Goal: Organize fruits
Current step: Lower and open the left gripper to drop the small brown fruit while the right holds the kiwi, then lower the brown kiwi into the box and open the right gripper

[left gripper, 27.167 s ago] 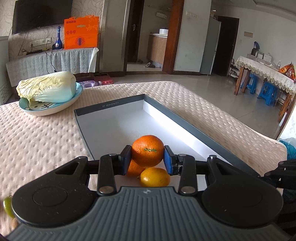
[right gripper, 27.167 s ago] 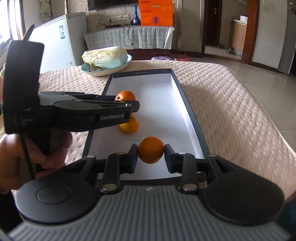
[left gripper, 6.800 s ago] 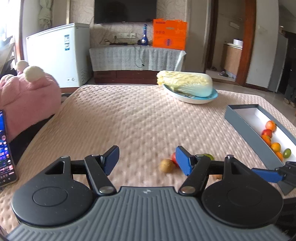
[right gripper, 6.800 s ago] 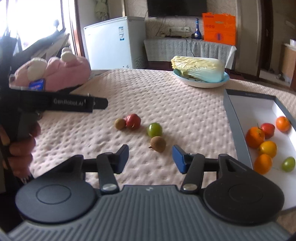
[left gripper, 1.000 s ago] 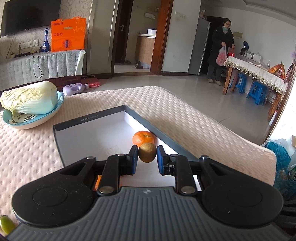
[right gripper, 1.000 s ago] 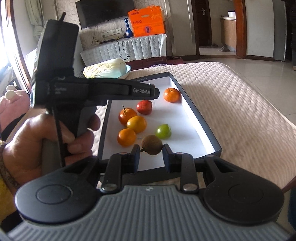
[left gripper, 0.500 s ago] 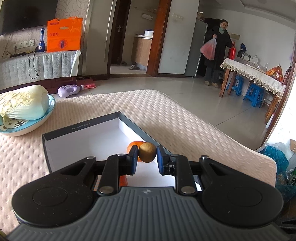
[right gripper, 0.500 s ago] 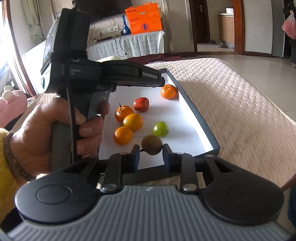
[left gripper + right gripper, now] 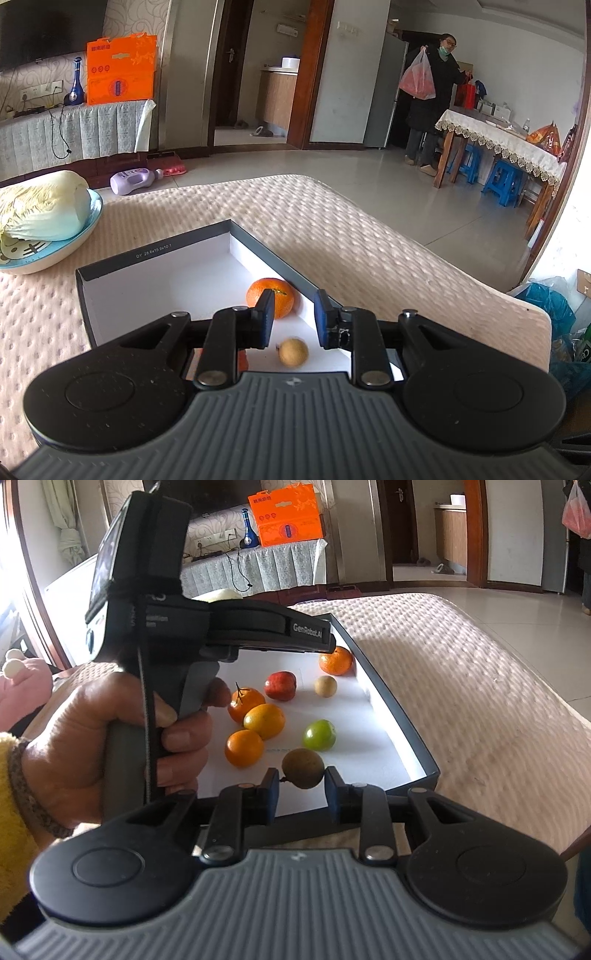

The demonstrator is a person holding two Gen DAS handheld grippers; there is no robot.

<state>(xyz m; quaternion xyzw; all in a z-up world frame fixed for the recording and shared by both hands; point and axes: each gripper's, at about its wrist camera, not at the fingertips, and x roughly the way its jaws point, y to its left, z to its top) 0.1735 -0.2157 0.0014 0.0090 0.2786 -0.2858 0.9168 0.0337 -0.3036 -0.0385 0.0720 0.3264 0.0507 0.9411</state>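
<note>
A shallow grey box (image 9: pixel 402 716) with a white floor sits on a quilted surface and holds several fruits. The left gripper (image 9: pixel 293 317) has just been opening; its jaws stand slightly apart and empty, above a small tan fruit (image 9: pixel 293 352) released near the far orange (image 9: pixel 275 295). The right gripper (image 9: pixel 300 788) pinches a brown fruit (image 9: pixel 303 768) over the box's near end. Next step seems to be lowering it onto bare floor and letting go.
</note>
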